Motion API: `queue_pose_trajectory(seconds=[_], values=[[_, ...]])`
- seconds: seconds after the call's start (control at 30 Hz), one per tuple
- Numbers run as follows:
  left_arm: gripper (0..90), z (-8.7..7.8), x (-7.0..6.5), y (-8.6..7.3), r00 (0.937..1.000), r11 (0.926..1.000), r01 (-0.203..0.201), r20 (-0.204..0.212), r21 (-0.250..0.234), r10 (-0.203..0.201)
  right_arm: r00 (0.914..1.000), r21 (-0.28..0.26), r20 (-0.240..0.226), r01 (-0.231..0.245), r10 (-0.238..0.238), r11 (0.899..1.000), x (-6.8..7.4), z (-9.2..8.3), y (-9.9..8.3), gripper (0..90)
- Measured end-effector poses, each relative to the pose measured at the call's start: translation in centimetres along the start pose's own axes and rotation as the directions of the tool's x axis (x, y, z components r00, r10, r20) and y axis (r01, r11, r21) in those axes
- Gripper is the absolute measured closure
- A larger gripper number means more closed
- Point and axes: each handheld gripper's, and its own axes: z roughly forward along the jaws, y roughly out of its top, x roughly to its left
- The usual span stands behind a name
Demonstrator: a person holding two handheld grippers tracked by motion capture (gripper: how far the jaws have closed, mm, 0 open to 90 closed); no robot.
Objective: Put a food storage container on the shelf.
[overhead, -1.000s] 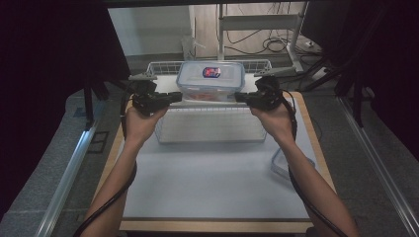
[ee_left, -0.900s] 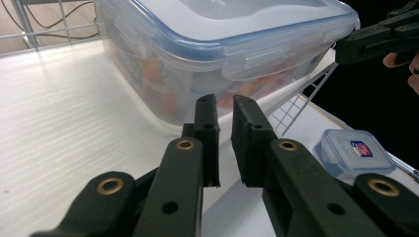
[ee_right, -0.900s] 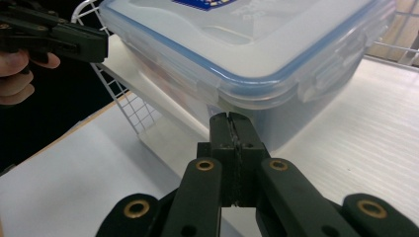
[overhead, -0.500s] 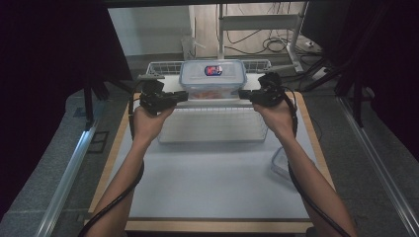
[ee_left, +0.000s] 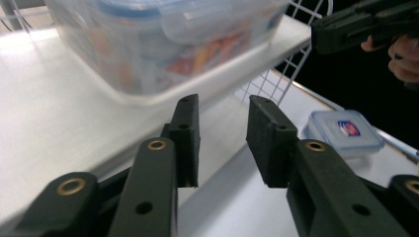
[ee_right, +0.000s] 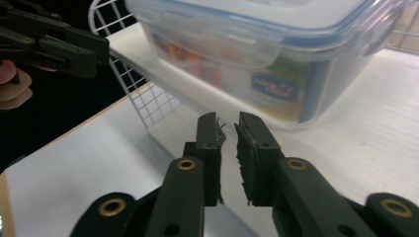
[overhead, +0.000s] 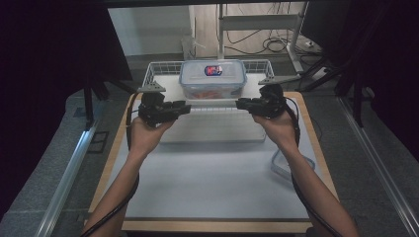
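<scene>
High view: my two hands draw back from a lidded food container (overhead: 212, 79) set on a white shelf (overhead: 212, 101) inside a wire basket (overhead: 153, 69) at the far edge of the tabletop (overhead: 207, 173). My left gripper (overhead: 185, 106) has fingers (ee_left: 185, 133) parted with nothing between them; they have just been opening. My right gripper (overhead: 239, 103) has fingers (ee_right: 210, 148) a narrow slit apart, also just opening, also empty. To finish well, I judge, both should back straight off, level and together, clear of the shelf lip, so the box is not nudged. A second lidded box (ee_left: 343, 131) waits near the right edge.
</scene>
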Motion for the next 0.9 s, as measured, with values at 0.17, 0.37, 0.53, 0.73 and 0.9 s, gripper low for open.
queue_pose_trajectory(seconds=[0.17,0.37,0.53,0.73,0.9], values=[[57.5,-0.3,-0.8,-1.5,0.9999,0.9998,-0.011,0.001,0.015,0.011,0.9994,-0.004,-0.018,0.028,-0.028,1.0,1.0,-0.6,-1.2,67.6],[50.3,-0.9,-1.8,-4.2,0.9999,0.9997,0.0,0.011,0.025,0.0,0.9973,0.031,-0.023,0.07,-0.069,0.997,1.9,-0.9,-2.9,56.5],[43.9,-1.3,-2.3,-5.5,0.9999,0.9996,0.0,0.015,0.027,0.0,0.9957,0.053,-0.019,0.092,-0.091,0.994,2.5,-1.0,-4.2,49.7],[30.4,-1.6,-3.6,-7.4,0.9982,0.9968,-0.059,-0.012,0.054,0.06,0.9921,0.073,-0.008,0.126,-0.125,0.989,3.4,-1.0,-5.9,41.4],[20.8,-1.4,-4.8,-9.1,0.9933,0.9916,-0.107,-0.037,0.073,0.11,0.9902,0.073,0.001,0.139,-0.139,0.988,4.2,-1.2,-7.5,34.2]])
